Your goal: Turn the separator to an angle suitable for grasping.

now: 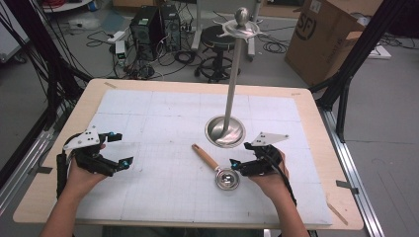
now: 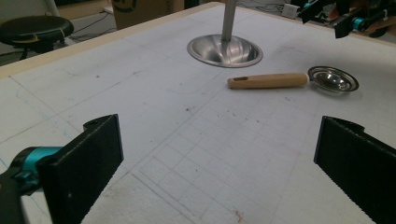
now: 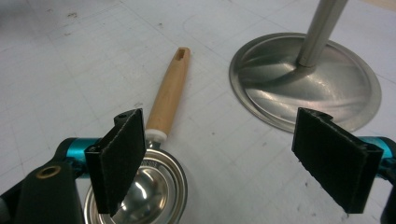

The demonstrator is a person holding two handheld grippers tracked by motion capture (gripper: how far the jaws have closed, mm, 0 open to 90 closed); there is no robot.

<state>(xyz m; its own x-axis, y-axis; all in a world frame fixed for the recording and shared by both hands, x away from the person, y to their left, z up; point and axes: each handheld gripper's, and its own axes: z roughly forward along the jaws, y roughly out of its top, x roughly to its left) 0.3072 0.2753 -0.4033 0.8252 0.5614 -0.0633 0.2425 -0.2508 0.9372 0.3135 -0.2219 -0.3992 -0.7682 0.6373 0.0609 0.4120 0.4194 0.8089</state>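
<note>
1. Right gripper point(image 1: 240, 157) is spread wide, nothing between the jaws. It hangs low over the mat, just beside the scoop's bowl.
2. In the right gripper view, one jaw sits right in front of the bowl's rim and the other is off toward the stand's base. Can't tell if anything's touching.
3. Measuring scoop point(image 1: 217, 168) lies flat on the white grid mat point(image 1: 163, 113), metal bowl up, w/ its wooden handle point(image 3: 169, 92) pointing away toward the table's far-left side.
4. Just past the scoop is the steel stand point(image 1: 226, 130): round dished base, tall pole going up to a ball top.
5. Left gripper point(image 1: 117, 149) is also spread wide and empty, well apart from the scoop on the mat's left side.
6. Everything's on a wooden table point(image 1: 316, 128).
</note>
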